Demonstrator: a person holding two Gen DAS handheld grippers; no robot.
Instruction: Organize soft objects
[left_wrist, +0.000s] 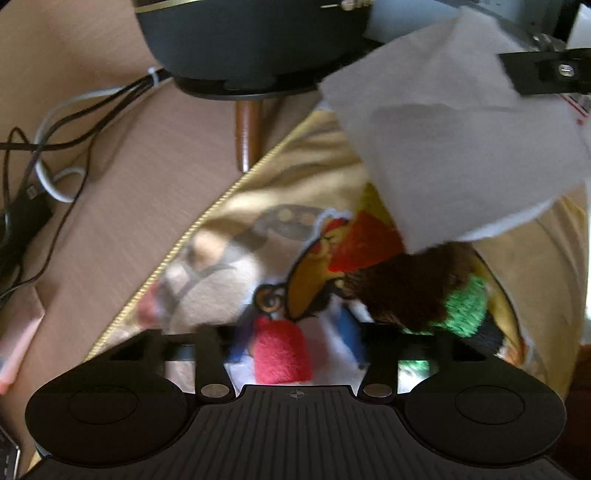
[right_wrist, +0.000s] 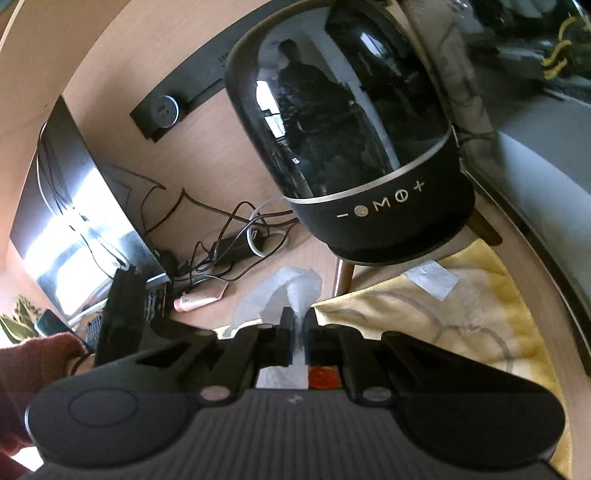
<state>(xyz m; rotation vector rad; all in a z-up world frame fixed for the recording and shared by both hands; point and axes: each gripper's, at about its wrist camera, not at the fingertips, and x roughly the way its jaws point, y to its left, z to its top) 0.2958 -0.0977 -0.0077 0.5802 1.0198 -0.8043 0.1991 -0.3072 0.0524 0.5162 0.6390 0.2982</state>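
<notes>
White tissue pinched over the yellow cloth

Right gripper (right_wrist: 300, 321) fingers clamp the white tissue (right_wrist: 280, 291) above the yellow cloth (right_wrist: 461, 314) edge; left gripper (left_wrist: 295, 332) fingers stand apart over the cloth's red felt piece (left_wrist: 280, 350).

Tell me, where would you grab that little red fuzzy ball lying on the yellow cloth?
Grip the red fuzzy ball across its middle, coming down from above. It is rounded and soft, so its two opposite sides give evenly under the fingers, and it lies on the yellow cloth with both sides free. The left gripper already stands open around it; the brown and green plush sits off to one side.
</notes>
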